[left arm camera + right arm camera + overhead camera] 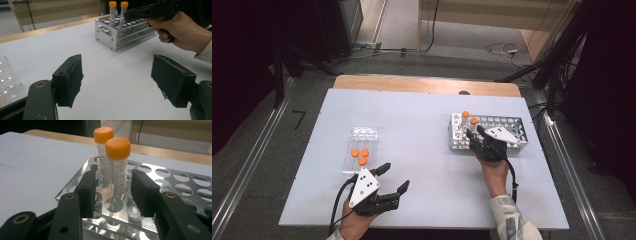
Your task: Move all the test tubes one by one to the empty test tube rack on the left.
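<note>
1. Two clear orange-capped tubes (pixel 117 170) already stand in the perforated metal rack (pixel 512 131), far right.
2. Three tubes (pixel 360 155) wait in the clear plastic rack (pixel 362 137), near left.
3. Right gripper (pixel 113 192) brackets the nearer racked tube (pads not pressing); left gripper (pixel 117 80) is spread, empty.

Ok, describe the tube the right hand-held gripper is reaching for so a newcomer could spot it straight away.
Find the perforated metal tube rack on the right side of the white table. Two clear plastic tubes with orange caps stand at its left end. The one meant is the nearer tube, standing between the open jaws of the right hand-held gripper; the farther tube stands just behind it.
</note>
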